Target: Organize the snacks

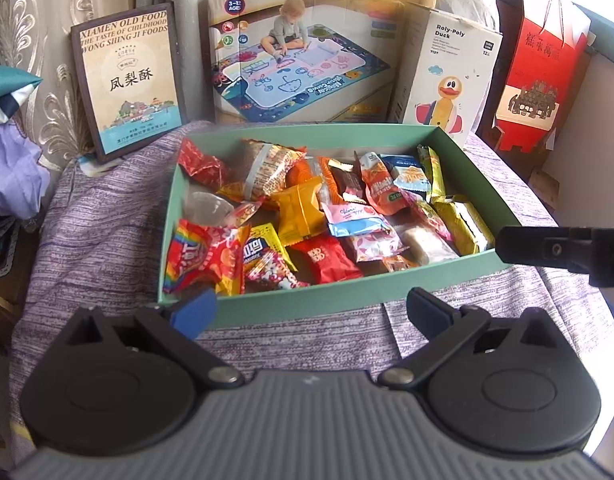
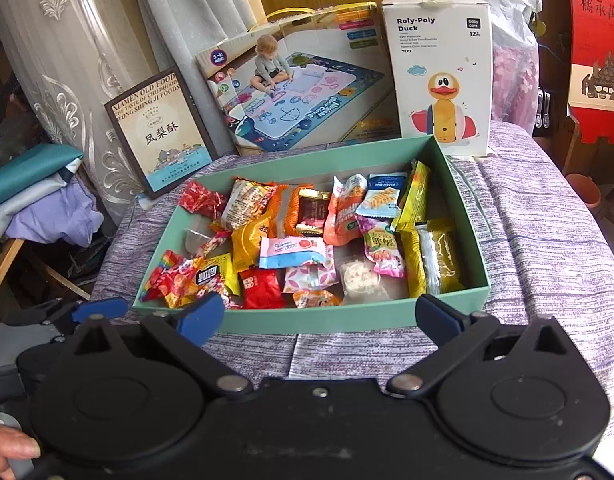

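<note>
A shallow green box (image 1: 307,303) (image 2: 463,216) lies on a purple cloth, filled with several wrapped snacks. Among them are a red packet (image 1: 327,258), a yellow packet (image 1: 301,208) and a pink and blue packet (image 2: 293,252). My left gripper (image 1: 311,312) hovers open just before the box's near wall, holding nothing. Also open and empty, my right gripper (image 2: 321,316) stands in front of the same wall. A black part of the right gripper (image 1: 559,250) shows beside the box's right corner. The left gripper's blue fingertip (image 2: 99,308) shows at the left.
Behind the box stand a framed pineapple-cake box (image 1: 127,80), a play-mat box (image 1: 303,64) and a Roly-Poly Duck box (image 2: 439,68). A red paper bag (image 1: 543,64) is at the far right. Folded fabric (image 2: 47,208) lies left. A hand (image 2: 7,448) holds the right gripper.
</note>
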### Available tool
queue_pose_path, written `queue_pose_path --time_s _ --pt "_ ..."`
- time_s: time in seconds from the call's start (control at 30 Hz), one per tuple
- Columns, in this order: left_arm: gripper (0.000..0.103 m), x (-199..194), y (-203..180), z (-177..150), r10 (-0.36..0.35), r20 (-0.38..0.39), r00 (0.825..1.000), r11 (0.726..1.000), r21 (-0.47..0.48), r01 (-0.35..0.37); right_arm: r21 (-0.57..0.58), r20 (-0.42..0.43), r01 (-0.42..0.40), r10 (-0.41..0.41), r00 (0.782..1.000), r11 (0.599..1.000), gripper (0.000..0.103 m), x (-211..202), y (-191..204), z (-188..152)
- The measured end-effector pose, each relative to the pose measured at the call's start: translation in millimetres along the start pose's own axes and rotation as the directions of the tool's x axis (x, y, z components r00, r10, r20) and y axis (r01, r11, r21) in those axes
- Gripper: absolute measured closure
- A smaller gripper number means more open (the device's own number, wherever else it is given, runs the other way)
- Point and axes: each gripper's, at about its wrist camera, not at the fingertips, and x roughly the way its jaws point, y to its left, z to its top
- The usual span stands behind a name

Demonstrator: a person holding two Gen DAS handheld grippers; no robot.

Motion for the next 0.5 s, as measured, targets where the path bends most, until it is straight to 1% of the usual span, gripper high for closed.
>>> queue_pose_path --time_s 0.3,0.5 --pt "0.0 -16 10 -31 0.012 -0.026 1.0 1.0 -0.019 -0.013 0.004 -0.051 -0.024 0.024 0.998 1.0 0.0 -12 9 -29" --pt "0.0 -18 23 -51 0.024 -0.049 0.999 0.998 -0.055 -0.027 0.025 -0.09 -0.013 0.015 0.996 1.0 0.0 -8 5 -44"
